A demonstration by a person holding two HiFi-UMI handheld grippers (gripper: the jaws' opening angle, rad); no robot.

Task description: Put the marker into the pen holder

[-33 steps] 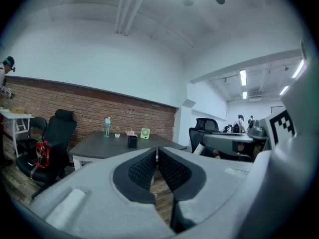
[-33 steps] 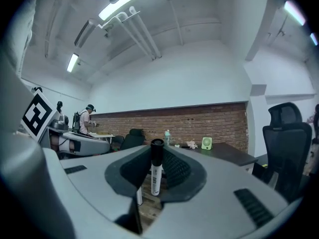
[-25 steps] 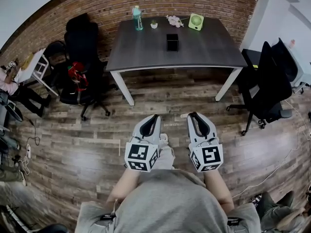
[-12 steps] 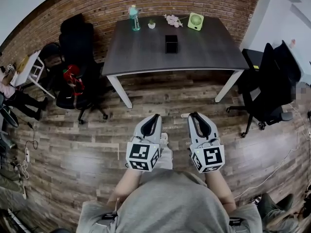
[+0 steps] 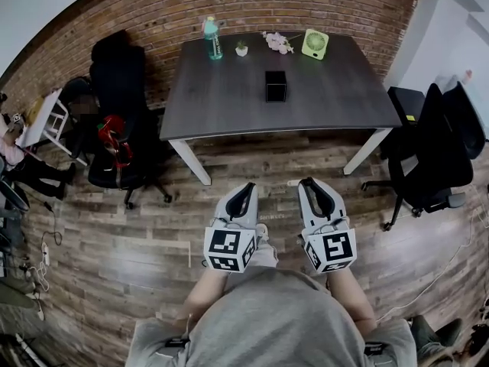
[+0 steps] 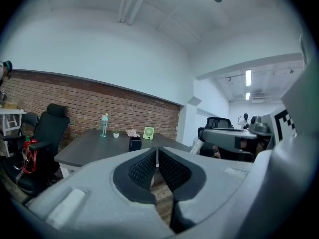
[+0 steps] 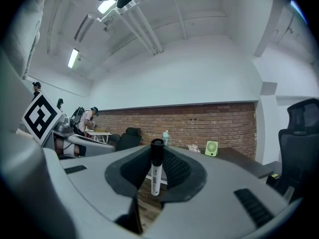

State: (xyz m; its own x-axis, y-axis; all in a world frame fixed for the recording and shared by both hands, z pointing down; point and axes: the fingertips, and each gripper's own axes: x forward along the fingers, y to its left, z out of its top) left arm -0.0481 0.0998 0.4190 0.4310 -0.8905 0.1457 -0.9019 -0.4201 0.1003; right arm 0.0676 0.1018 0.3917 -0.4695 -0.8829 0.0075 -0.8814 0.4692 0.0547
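Black pen holder [image 5: 276, 85]: upright near the middle of the grey worktop [image 5: 221, 102], well apart from you; the marker [image 7: 155, 171] is not in it yet.
Your right claw [image 5: 311, 183]: clamped on the marker, which stands upright between the pads, black cap up, out over the wood floor [image 5: 153, 235].
Your left claw [image 5: 244, 188]: pads together, nothing between them.
Just changed: the worktop sits larger and lower in the head view than a second ago; both claws ride side by side as you walk toward it, the grip unaltered.
Meaning for the task: the carry looks under way. You have yet to close the gap and bring the marker over the holder's mouth.
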